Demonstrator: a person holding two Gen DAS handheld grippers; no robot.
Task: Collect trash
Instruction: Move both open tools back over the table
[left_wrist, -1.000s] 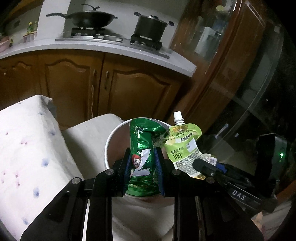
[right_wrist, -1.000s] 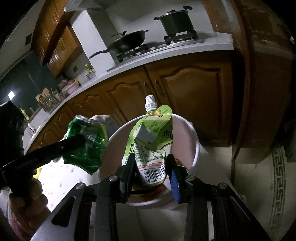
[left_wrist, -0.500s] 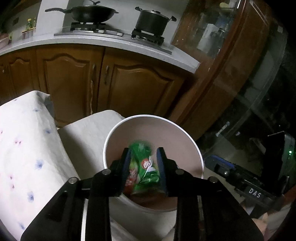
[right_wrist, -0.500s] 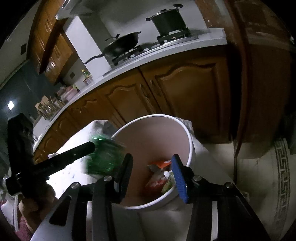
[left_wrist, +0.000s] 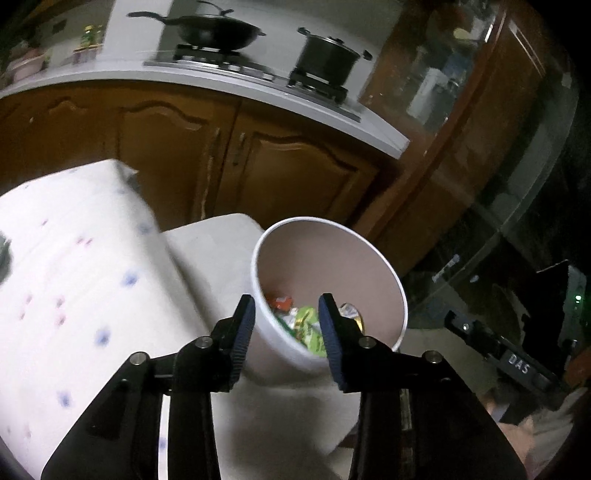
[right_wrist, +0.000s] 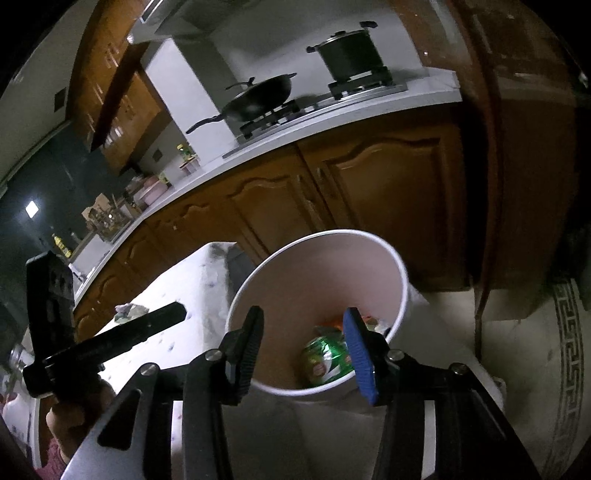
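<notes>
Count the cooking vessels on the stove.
2. A black wok with a long handle sits on the left burner, and a lidded black pot sits on the right burner. Nothing else appears on the stove.

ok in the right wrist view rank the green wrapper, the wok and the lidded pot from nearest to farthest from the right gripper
1. Green wrapper: inside the white bucket, just beyond the right gripper, whose jaws are empty.
2. Wok: on the stove, upper middle.
3. Lidded pot: on the burner to the wok's right, slightly higher in the frame.
</notes>
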